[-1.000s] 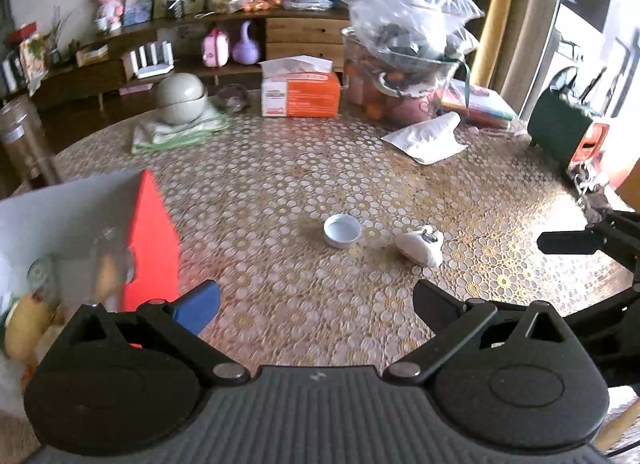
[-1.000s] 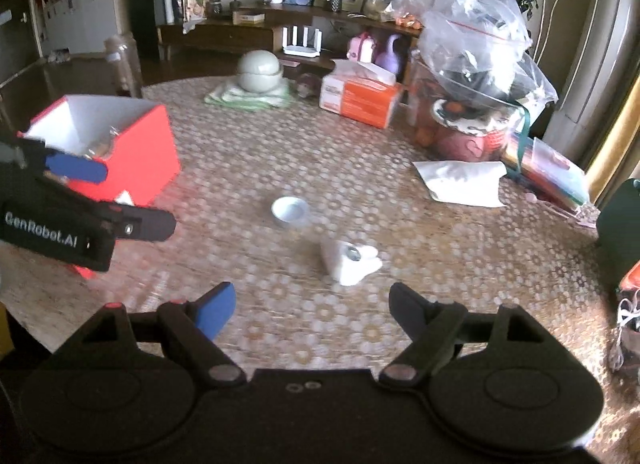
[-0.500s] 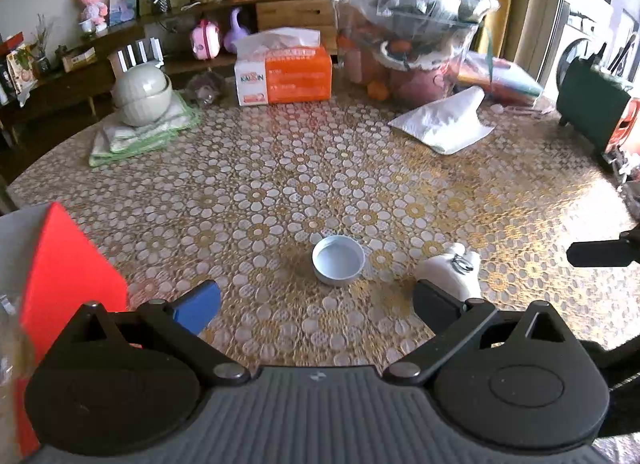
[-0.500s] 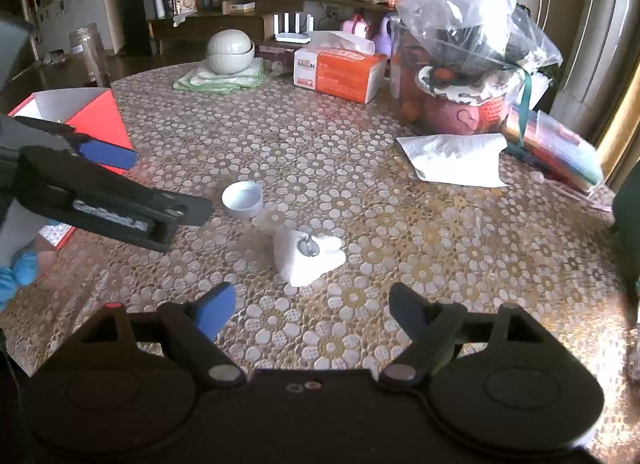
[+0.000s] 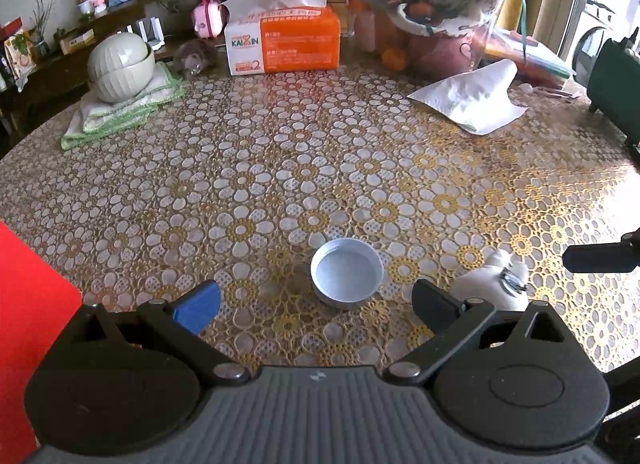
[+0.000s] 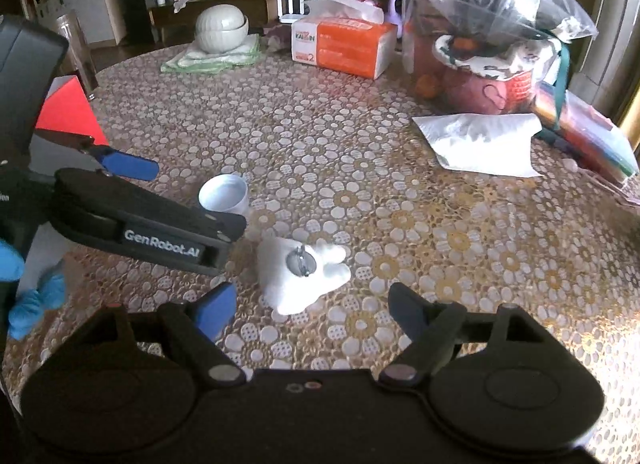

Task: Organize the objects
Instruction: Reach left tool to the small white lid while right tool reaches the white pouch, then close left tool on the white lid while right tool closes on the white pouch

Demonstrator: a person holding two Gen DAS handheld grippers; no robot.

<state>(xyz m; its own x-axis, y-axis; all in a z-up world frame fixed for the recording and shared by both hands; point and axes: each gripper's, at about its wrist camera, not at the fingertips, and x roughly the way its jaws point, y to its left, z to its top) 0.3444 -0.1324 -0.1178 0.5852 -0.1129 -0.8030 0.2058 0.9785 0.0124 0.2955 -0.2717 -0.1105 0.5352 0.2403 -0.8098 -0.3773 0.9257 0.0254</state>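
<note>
1. On the flower-patterned table (image 5: 280,152), two loose items sit close together near the front edge: a small white cap (image 5: 347,273), open side up, and a white plush keychain (image 6: 301,273) with a metal ring on top. I take these as the things to tidy, most likely into the red box (image 6: 66,112) at the left.

2. My left gripper (image 5: 316,300) hovers low, fingers spread wide and empty. The cap lies straight ahead, centred in the gap between the blue finger pad (image 5: 196,306) and the black one. It is round, so no axis matters; I only need to go forward and down.

3. My right gripper (image 6: 310,308) is also released and holding nothing. The keychain lies just ahead of it, slightly left of centre in the gap. Its long axis seems to run roughly left to right, with the lobed end pointing right, so a straight close would pinch it end to end.

4. Each tool is nearer to its own item: left to the cap, right to the keychain. In the right view the left gripper (image 6: 188,200) reaches across, its black finger tip just beside the keychain and touching or nearly touching the cap; I cannot tell which.

5. My judgement: the two tools are crowded. If both close together, the left one's outer finger could nudge the keychain.

6. The tissue box (image 5: 282,42), stacked bowls (image 5: 120,64) and paper sheet (image 5: 472,98) are well apart, at the far side.
</note>
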